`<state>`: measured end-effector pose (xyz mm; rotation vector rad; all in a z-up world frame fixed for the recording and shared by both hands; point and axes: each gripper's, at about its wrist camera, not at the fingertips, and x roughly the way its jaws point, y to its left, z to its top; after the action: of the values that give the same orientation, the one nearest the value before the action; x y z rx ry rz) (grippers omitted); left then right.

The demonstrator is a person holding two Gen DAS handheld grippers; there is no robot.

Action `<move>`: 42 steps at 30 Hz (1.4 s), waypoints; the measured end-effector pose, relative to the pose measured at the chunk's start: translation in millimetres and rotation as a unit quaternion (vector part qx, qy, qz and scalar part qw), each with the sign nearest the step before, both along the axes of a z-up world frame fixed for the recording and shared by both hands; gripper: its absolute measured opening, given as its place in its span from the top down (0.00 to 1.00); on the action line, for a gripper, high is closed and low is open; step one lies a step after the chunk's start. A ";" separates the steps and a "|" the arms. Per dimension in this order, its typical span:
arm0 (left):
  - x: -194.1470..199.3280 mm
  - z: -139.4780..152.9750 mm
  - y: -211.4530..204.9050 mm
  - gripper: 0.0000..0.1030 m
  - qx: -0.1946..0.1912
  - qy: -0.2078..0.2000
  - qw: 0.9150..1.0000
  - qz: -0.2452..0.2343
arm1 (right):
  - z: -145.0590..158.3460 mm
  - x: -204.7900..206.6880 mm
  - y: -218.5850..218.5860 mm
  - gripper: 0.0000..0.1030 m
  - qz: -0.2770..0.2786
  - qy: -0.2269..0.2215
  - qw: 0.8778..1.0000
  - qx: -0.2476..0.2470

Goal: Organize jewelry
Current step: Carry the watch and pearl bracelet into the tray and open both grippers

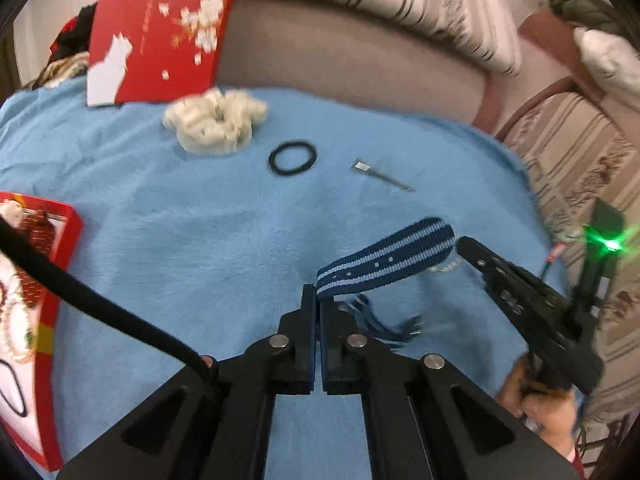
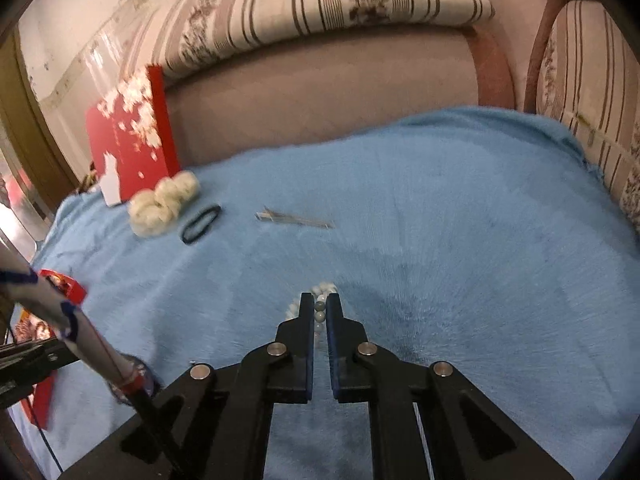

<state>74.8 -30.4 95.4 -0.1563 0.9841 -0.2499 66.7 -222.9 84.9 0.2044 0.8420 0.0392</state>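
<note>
My left gripper (image 1: 317,294) is shut on one end of a navy and light-blue striped strap (image 1: 394,260), which is lifted off the blue blanket (image 1: 200,248) and stretches to the right. A frayed blue end (image 1: 384,326) hangs beside the right finger. My right gripper (image 2: 320,300) is shut on a string of white beads (image 2: 320,312), with more beads (image 2: 326,289) bunched just past the fingertips. In the left wrist view the right gripper (image 1: 466,242) reaches in from the right, held by a hand (image 1: 540,404).
On the blanket lie a cream scrunchie (image 1: 216,122), a black hair tie (image 1: 293,158) and a metal hair clip (image 1: 380,174). A red lid (image 1: 160,32) leans against the sofa. An open red box (image 1: 44,300) with jewelry sits at the left edge.
</note>
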 end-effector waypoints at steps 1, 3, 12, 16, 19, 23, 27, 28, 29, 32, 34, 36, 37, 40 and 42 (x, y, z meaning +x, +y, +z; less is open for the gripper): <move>-9.4 10.1 5.7 0.99 -0.005 -0.009 1.000 -0.002 | 6.2 -3.8 2.5 0.94 0.002 -0.006 1.000 0.000; -26.8 27.8 19.2 0.99 -0.012 -0.025 1.000 -0.003 | 16.8 -13.0 7.7 0.94 0.006 -0.014 1.000 0.002; -100.9 93.7 114.0 0.99 -0.033 -0.067 0.997 0.026 | 52.4 -66.9 63.8 0.94 0.047 -0.039 0.998 0.016; -128.6 104.8 168.1 0.99 -0.013 -0.079 0.995 0.061 | 54.4 -97.5 100.0 0.94 0.072 -0.029 0.996 0.031; -141.1 104.0 207.1 0.99 -0.005 -0.074 0.994 0.084 | 57.2 -122.6 127.2 0.94 0.094 -0.024 0.995 0.017; -151.3 92.2 251.7 0.99 0.011 -0.064 0.991 0.113 | 60.6 -145.2 142.8 0.94 0.107 -0.011 0.994 0.025; -153.7 67.8 294.1 0.99 0.002 -0.046 0.987 0.152 | 63.1 -153.5 156.9 0.94 0.119 0.003 0.992 0.029; -152.7 60.3 303.1 0.99 -0.001 -0.040 0.986 0.163 | 64.3 -153.3 161.9 0.94 0.124 0.007 0.992 0.029; -151.8 52.9 313.3 0.99 -0.003 -0.034 0.984 0.172 | 65.8 -153.7 166.2 0.94 0.127 0.010 0.992 0.028; -147.8 32.0 340.1 0.99 -0.007 -0.017 0.980 0.199 | 71.0 -151.8 181.5 0.94 0.139 0.015 0.990 0.026; -144.5 18.9 355.7 0.99 -0.009 -0.007 0.976 0.216 | 74.2 -149.7 192.1 0.94 0.149 0.018 0.988 0.023; -141.0 4.2 371.5 0.99 -0.013 0.006 0.973 0.231 | 76.7 -146.0 206.7 0.94 0.162 0.021 0.986 0.017; -139.1 -1.7 376.5 0.99 -0.014 0.010 0.972 0.236 | 77.7 -142.5 216.5 0.94 0.170 0.023 0.985 0.015; -135.7 -10.4 391.6 0.99 -0.016 0.010 0.967 0.252 | 78.2 -133.1 240.0 0.94 0.189 0.031 0.981 0.018; -133.2 -13.4 400.2 0.99 -0.032 0.010 0.965 0.262 | 78.3 -123.9 258.6 0.94 0.204 0.038 0.978 0.027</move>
<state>-58.5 369.8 82.0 -0.4700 0.9203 0.2065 -57.2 35.7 163.2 0.0814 0.9493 0.4421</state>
